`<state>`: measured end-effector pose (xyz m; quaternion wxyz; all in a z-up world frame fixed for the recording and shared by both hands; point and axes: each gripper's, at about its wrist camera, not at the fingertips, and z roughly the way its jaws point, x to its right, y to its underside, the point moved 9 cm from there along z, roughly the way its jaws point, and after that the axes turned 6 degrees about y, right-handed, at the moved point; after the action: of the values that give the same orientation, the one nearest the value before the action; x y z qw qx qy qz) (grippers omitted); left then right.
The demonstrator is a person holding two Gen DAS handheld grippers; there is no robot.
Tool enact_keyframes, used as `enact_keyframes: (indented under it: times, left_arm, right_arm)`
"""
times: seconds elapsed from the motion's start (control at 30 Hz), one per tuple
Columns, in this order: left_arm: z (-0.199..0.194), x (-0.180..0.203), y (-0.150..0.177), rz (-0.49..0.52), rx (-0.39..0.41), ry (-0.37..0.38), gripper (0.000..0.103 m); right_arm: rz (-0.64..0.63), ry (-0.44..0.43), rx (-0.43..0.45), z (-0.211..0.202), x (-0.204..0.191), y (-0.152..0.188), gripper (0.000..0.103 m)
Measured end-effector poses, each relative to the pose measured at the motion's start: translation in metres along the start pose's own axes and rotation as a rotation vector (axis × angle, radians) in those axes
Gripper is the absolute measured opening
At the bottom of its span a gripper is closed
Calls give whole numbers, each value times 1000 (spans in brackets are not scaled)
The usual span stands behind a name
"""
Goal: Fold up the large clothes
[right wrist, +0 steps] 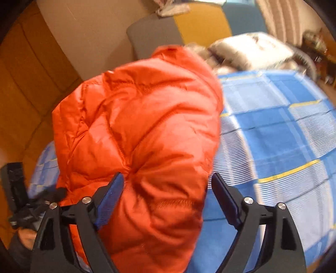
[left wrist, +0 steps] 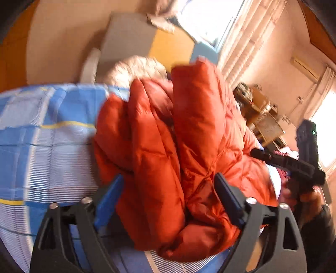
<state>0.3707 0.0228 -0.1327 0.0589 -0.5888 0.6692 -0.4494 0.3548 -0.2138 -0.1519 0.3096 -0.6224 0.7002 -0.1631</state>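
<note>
Your left gripper (left wrist: 169, 196) and right gripper (right wrist: 167, 194) both stand wide, holding nothing, over the bunched orange jacket (right wrist: 136, 130) at frame centre on the bed (right wrist: 283, 136).

Daylight floods from blown-out window (left wrist: 208, 19), top right. Motion blur smears blue checked bedsheet (right wrist: 283, 136); fisheye bends edges, dark vignette in corners.
</note>
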Motion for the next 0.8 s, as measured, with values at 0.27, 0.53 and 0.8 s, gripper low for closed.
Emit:
enact_keyframes:
  times: [0.27,0.53,0.8]
  left_arm:
    - [-58,12,6,63,91,-172,101]
    - [-108,28,39,107,141,-256,101]
    - [-128,42,68,112,177,-301,101]
  right_arm:
    - [7,217,128,-62,-20,22,93]
    - [43,354,171,-108,-38,79,96]
    - [-9,407,251,-154,-63,119,99]
